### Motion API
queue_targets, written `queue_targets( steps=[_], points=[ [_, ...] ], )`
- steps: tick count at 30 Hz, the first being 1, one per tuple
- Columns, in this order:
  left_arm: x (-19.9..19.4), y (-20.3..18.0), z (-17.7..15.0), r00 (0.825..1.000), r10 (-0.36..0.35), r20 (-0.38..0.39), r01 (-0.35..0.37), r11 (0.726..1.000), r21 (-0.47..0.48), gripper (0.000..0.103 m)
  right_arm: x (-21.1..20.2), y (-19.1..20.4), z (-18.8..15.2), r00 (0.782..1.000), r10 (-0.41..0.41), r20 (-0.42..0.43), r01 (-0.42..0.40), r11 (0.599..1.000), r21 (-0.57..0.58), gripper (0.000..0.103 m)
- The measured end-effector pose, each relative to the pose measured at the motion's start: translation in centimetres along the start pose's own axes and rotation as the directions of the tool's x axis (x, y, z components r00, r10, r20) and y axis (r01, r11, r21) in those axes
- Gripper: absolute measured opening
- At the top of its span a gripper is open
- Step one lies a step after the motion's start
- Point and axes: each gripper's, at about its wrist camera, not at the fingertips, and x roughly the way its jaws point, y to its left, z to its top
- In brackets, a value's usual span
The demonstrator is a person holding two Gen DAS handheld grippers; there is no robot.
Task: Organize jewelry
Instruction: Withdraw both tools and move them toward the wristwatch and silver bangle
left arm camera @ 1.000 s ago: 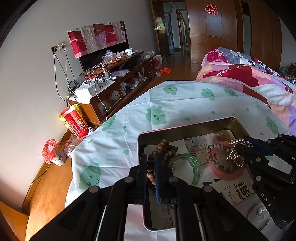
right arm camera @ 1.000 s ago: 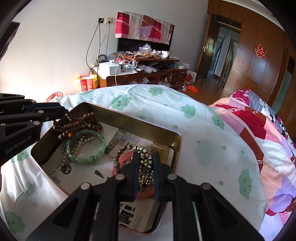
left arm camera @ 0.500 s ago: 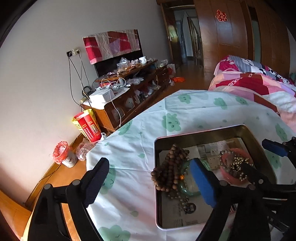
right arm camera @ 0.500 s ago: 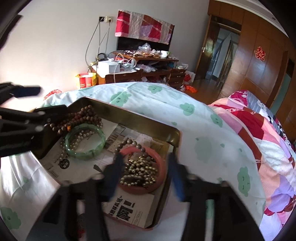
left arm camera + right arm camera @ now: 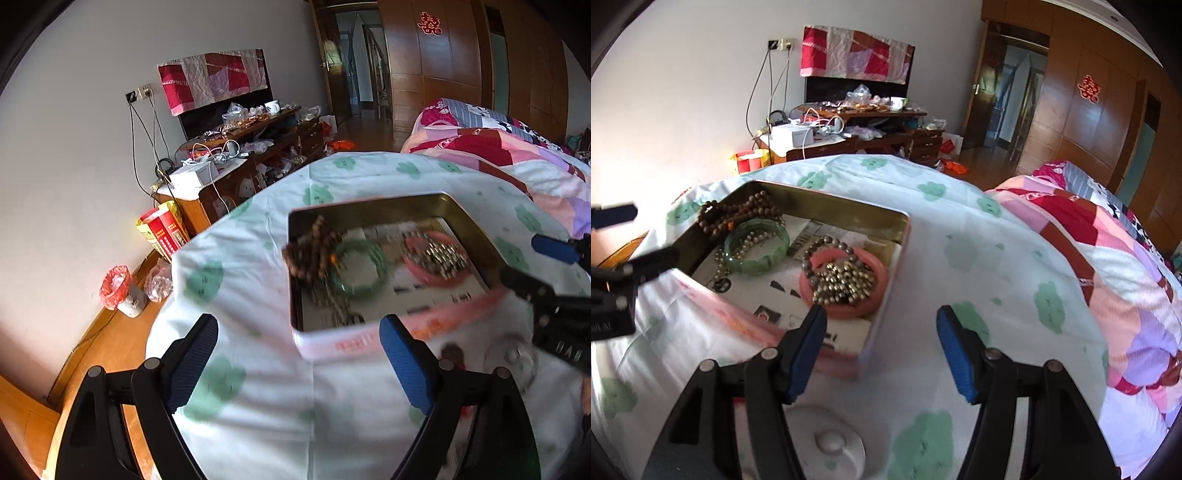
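Where the cloud-print cloth (image 5: 979, 236) covers the tabletop, one open metal tin (image 5: 849, 206) is recorded left of centre in the right wrist view, lined with printed paper. Listed inside it: a brown wooden bead string (image 5: 738, 214) at the upper left corner, a green bangle (image 5: 757, 251) beside it with pale beads lying through it, and a pink bangle (image 5: 846, 284) at lower right, heaped with metallic beads (image 5: 846, 284). The left tool (image 5: 299, 354) is seen released, blue pads spread wide, nothing between them, below the tin's near rim. The right tool (image 5: 881, 349) is likewise unclenched and empty, at the tin's near right corner. A white round lid (image 5: 831, 443) is noted at bottom.
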Motion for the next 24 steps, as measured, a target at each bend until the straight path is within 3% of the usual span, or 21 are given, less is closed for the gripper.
queue_targets(
  steps=[4,7,10,18,24],
  points=[
    [-1.7,-0.4,-2.0,1.0,-0.021,-0.004,0.021,1.0,-0.002,0.089,-1.8,-0.3,-1.4,1.0,-0.01,0.009,0.01,1.0,0.011,0.07],
    [-2.9,-0.8,-3.6,1.0,-0.017,-0.006,0.018,1.0,0.013,0.089,-2.6,-0.3,-3.0,1.0,-0.022,-0.006,0.022,1.0,0.008,0.07],
    [-3.9,-1.3,-4.7,0.998,-0.058,-0.021,0.058,0.998,0.008,0.089,-3.4,-0.2,-4.5,0.999,-0.029,-0.021,0.029,0.999,0.02,0.07],
    [-4.7,-4.8,-5.0,0.994,-0.111,-0.026,0.112,0.991,0.066,0.089,-5.5,0.5,-6.8,0.998,-0.07,-0.004,0.07,0.997,-0.019,0.071],
    [-4.8,-6.9,-4.7,0.989,-0.147,-0.03,0.149,0.983,0.103,0.089,-5.2,-1.0,-7.8,0.995,-0.101,-0.016,0.101,0.995,0.023,0.075]
  ],
)
